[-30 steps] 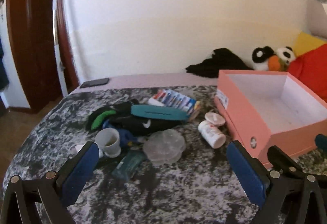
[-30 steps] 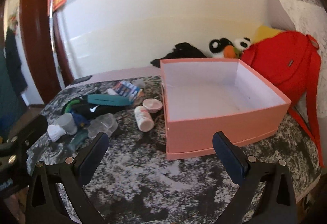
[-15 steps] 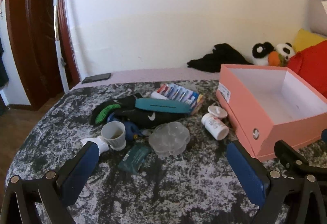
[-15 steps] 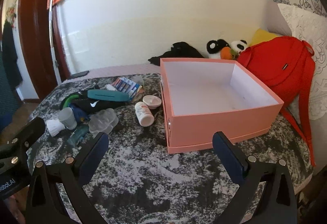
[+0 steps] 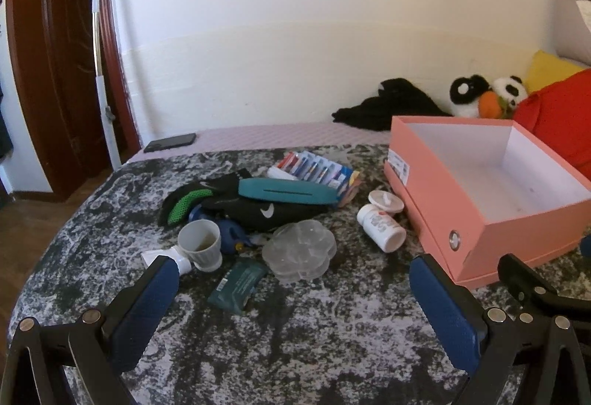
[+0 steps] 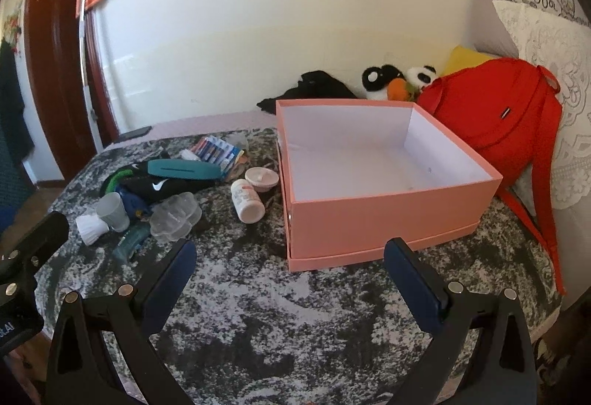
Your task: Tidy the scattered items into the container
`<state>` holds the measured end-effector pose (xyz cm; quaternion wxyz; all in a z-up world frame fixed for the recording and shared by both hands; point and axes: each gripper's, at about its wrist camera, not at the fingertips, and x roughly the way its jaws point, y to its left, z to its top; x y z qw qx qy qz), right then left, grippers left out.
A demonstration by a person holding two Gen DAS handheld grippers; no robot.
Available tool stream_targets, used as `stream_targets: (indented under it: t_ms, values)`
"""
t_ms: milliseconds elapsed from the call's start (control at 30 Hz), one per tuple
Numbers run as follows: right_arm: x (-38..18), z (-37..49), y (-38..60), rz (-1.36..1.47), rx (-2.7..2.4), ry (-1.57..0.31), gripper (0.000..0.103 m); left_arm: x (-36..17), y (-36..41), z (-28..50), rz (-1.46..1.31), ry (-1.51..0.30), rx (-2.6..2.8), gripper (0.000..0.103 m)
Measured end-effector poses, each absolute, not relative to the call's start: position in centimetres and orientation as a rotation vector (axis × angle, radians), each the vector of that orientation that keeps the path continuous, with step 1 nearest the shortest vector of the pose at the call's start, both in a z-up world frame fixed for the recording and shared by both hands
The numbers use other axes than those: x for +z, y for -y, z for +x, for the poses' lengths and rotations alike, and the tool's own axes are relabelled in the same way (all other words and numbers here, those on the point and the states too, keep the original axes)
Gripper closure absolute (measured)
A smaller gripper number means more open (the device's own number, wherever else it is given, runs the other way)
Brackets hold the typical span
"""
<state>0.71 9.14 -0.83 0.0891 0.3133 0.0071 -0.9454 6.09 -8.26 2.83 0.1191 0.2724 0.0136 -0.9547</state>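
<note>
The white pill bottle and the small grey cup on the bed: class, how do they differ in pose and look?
The pill bottle lies on its side, while the cup stands upright. The bottle is closed and carries a printed label; the cup is open-topped and plain. The bottle lies close to the pink box; the cup stands further away, among the clutter. Both rest on the patterned blanket, outside the box.
</note>
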Motion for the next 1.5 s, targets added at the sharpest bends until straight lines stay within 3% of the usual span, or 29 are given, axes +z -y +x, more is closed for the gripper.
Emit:
stream_targets:
  t_ms: [1500]
  values:
    - [-1.28,-0.04,-8.85,0.967,-2.805,-0.037,0.0,2.44,7.76,6.03,0.819,-0.013,-2.797,0.0]
